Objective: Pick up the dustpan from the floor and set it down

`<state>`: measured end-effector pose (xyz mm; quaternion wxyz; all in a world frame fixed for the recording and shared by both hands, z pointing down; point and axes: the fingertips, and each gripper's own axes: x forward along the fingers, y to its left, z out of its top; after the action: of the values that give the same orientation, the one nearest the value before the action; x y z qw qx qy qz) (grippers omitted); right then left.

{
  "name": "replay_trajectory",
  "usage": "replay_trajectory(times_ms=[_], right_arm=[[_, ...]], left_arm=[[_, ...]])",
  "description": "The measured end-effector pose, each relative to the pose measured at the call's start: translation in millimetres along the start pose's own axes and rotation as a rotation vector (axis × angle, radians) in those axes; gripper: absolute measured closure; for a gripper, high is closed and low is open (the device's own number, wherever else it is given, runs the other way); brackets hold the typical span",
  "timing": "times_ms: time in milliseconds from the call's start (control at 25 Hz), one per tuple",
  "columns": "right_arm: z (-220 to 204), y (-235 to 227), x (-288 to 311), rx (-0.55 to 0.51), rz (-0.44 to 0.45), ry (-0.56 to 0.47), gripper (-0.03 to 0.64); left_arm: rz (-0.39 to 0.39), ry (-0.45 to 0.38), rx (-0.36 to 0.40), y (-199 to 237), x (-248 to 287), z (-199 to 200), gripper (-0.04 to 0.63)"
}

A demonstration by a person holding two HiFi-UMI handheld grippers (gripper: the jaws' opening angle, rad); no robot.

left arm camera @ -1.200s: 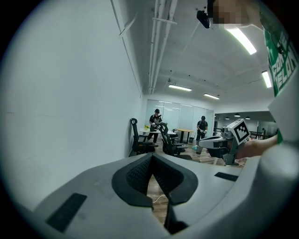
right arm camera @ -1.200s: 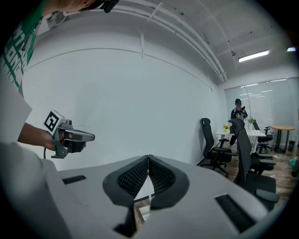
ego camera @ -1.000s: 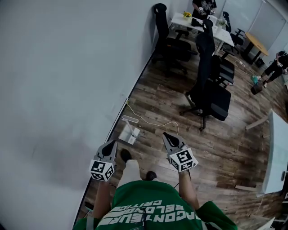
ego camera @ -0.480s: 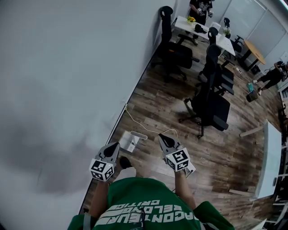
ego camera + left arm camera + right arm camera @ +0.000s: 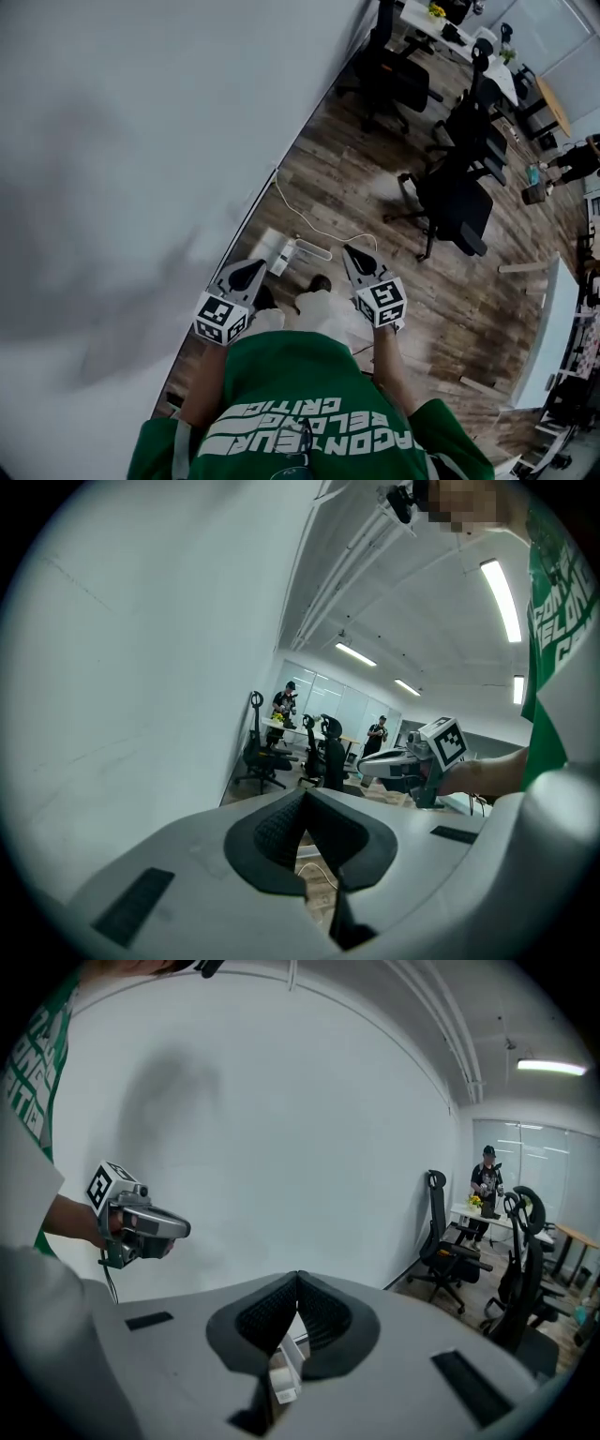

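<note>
Head view: white dustpan lying on wood floor beside the wall, just ahead of my left tongs and right tongs; both pairs closed together, empty

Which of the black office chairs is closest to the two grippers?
The black office chair lowest in the head view, up and right of the right gripper; the other chairs stand farther off.

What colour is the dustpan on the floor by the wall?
White. The dustpan shows best in the head view.
</note>
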<state>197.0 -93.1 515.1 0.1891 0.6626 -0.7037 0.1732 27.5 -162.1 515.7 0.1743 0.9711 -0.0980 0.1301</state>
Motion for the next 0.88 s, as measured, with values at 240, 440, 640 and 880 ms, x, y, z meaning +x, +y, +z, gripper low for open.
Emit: replay_trajectory(times_ms=[240,440,640,880], right_arm=[[-32,5,25,-0.011,0.061,0.060,0.609],[-62,9,56,-0.058,0.125,0.163,0.607],[-87,16,90,-0.129,0.177,0.265,0.607],[-126,32,126,-0.262,0.272,0.437,0.497]], left_arm=[[-0.001,0.018,-0.015,1,8,-23,0.600],[0.037,0.022,-0.046,3,12,-35,0.598],[0.073,0.004,-0.065,0,12,-37,0.600],[0.095,-0.003,-0.063,-2,9,-41,0.600]])
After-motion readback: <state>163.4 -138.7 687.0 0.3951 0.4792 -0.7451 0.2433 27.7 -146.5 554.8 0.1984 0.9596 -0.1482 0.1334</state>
